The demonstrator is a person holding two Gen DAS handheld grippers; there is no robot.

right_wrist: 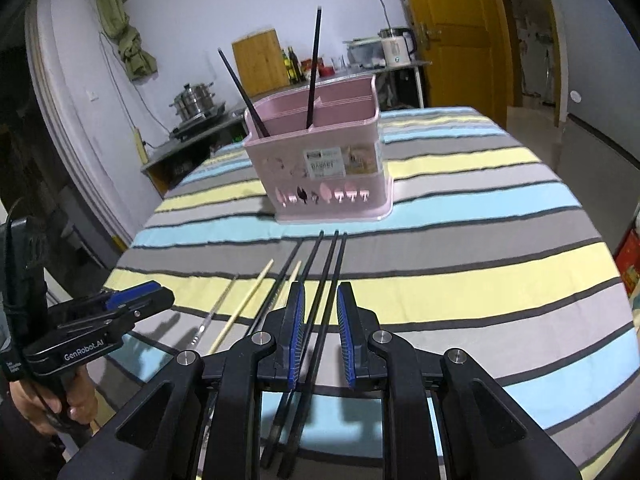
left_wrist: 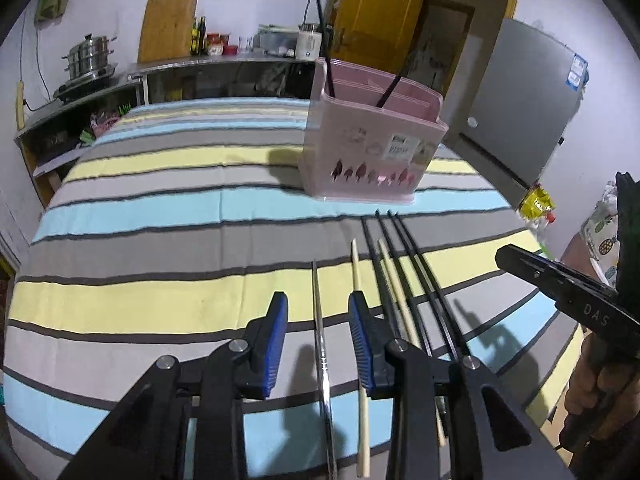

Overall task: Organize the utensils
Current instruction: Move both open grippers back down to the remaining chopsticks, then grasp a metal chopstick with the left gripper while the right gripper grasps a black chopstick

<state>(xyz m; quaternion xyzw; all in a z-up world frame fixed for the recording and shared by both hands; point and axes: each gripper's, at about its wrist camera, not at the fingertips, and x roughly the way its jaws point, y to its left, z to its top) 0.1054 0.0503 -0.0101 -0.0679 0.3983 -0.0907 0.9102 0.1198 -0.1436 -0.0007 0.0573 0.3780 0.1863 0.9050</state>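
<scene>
A table covered by a striped cloth (left_wrist: pixel 160 208) in bands of blue, yellow and grey fills both wrist views. Near the far middle of the table stands a pink utensil basket (left_wrist: pixel 372 148), upright, with divided compartments; two black chopsticks (right_wrist: pixel 314 68) lean out of it, one tilted to the left and one nearly upright, in separate sections as far as can be told. On the cloth in front of the basket, on the near side, lies a loose row of utensils pointing toward the basket: a thin metal chopstick (left_wrist: pixel 322 344), two pale wooden chopsticks (left_wrist: pixel 358 320), and several long black chopsticks (left_wrist: pixel 408 264) lying close together side by side. The left gripper (left_wrist: pixel 318 304) hovers low over the metal chopstick, its blue-padded jaws spread apart with that chopstick lying between them in the view; the pads are clear of it, and one wooden chopstick runs just beside the right-hand pad. The right gripper (right_wrist: pixel 320 296) hovers over the black chopsticks, its jaws also parted, with a black chopstick running between the pads and not pinched. Each gripper shows at the edge of the other's view, held by a person's hand (right_wrist: pixel 60 400). Behind the table, a metal counter (left_wrist: pixel 192 64) carries a steel pot (left_wrist: pixel 90 56), bottles and a wooden board, and a yellow door (right_wrist: pixel 452 32) stands in the far wall.
</scene>
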